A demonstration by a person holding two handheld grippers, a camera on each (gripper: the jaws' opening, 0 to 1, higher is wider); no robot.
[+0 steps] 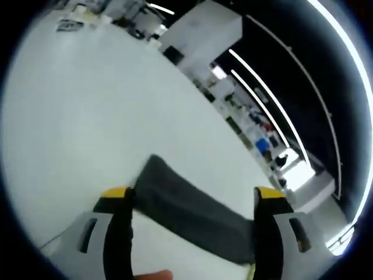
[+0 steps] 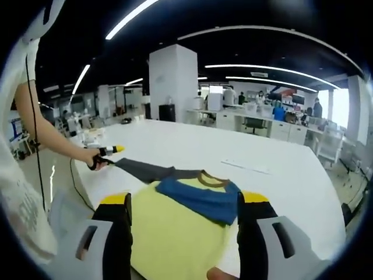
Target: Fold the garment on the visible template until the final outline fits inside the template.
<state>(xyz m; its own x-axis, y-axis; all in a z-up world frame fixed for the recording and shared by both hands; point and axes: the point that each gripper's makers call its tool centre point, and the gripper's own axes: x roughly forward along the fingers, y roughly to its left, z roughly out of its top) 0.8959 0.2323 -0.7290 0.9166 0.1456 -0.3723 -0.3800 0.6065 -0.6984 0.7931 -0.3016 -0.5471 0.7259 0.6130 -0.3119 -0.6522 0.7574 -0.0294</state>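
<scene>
The garment is a yellow shirt (image 2: 169, 233) with a brown collar (image 2: 211, 178). A blue part (image 2: 201, 198) lies folded across its top, and a grey sleeve (image 2: 148, 170) stretches out to the left. It rests on a white table (image 2: 280, 175). My right gripper (image 2: 185, 199) hovers open over the shirt body, one jaw on each side of the blue fold. In the left gripper view the grey sleeve (image 1: 192, 204) runs slantwise between the wide-apart jaws of my open left gripper (image 1: 192, 195). The left gripper (image 2: 111, 151) is also seen at the sleeve's far end, held by a hand.
A person's arm (image 2: 46, 131) reaches in from the left along the table's near edge. A faint line (image 2: 245, 167) marks the tabletop beyond the collar. A white pillar (image 2: 173, 81), desks and people stand behind the table.
</scene>
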